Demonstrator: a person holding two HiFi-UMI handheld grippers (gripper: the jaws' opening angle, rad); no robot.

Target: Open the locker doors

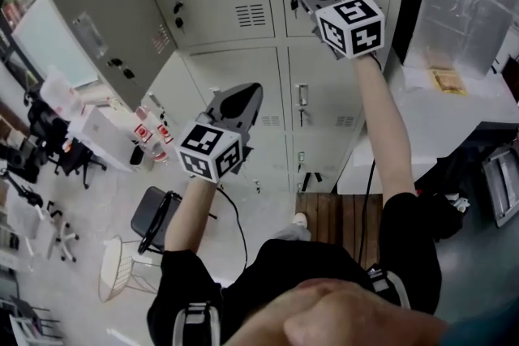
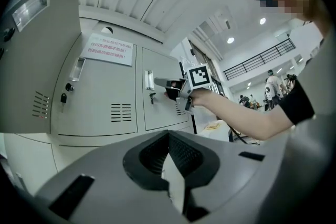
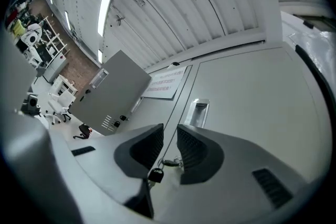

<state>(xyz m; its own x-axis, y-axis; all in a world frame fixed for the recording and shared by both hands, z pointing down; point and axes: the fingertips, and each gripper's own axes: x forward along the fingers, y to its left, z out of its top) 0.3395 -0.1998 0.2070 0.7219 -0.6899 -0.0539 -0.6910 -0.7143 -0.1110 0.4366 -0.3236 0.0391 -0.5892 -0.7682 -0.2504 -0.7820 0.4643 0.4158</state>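
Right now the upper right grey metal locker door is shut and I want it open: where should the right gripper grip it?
Likely the small metal key sticking out of the door below its recessed pull. Come straight from the front: the pull lies flush, while the key stands between the right gripper's open jaws.

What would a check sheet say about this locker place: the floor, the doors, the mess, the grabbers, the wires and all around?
Surface: pale floor, partly covered with things.
Job's things: top-left locker door swung open; top-right door shut, with a key and its black tag in the lock.
Clutter: black chair; white wire stool.
Grippers: left gripper shut, empty; right gripper open, the key between its jaws, not pinched as far as I can tell.
Cables: black cable hanging below the left gripper.
Surroundings: wooden step by the lockers; people far off in the hall.
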